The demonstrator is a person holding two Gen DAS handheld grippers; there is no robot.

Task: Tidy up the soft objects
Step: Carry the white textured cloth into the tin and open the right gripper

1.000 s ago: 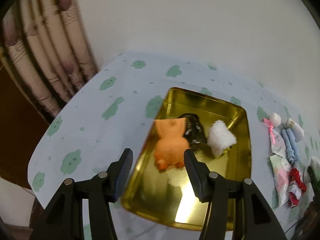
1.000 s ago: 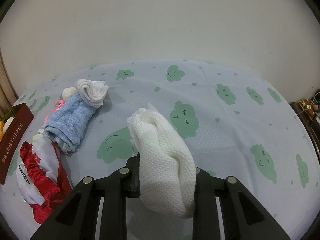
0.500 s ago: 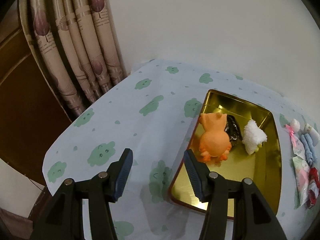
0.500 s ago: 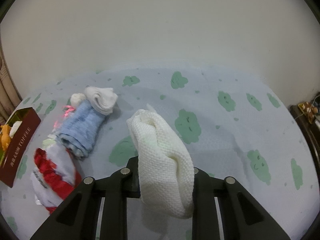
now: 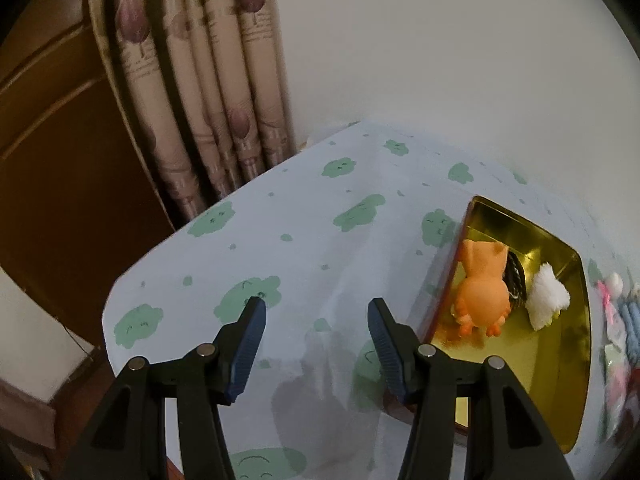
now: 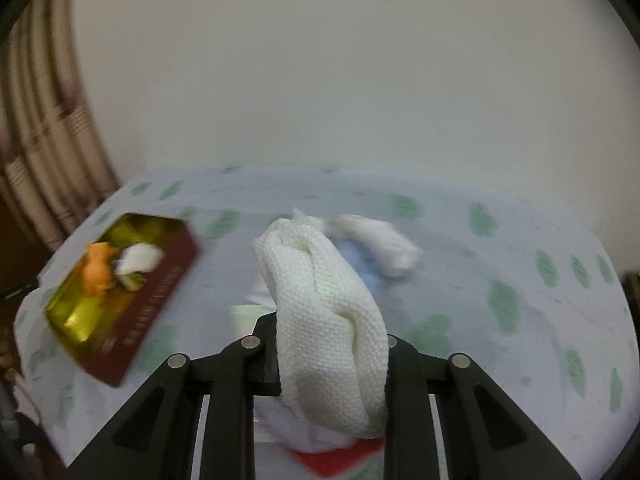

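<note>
My right gripper [image 6: 332, 344] is shut on a rolled white knit cloth [image 6: 324, 304] and holds it above the table. A gold tin [image 5: 560, 384] with dark red sides sits at the right of the left wrist view and at the left of the right wrist view [image 6: 156, 304]. In it lie an orange plush toy [image 5: 482, 296], a dark item [image 5: 516, 280] and a white fluffy piece [image 5: 546, 300]. My left gripper [image 5: 316, 320] is open and empty above bare tablecloth, left of the tin.
A blue towel roll [image 6: 356, 260] and a white roll [image 6: 380, 244] lie blurred behind the held cloth. More soft items [image 5: 620, 320] lie right of the tin. Curtains [image 5: 200, 92] hang at the far left. The table's near-left edge [image 5: 108, 320] drops off.
My left gripper has pulled back and swung left, away from the tin. My right gripper has swung left with the cloth; the tin has come into its view.
</note>
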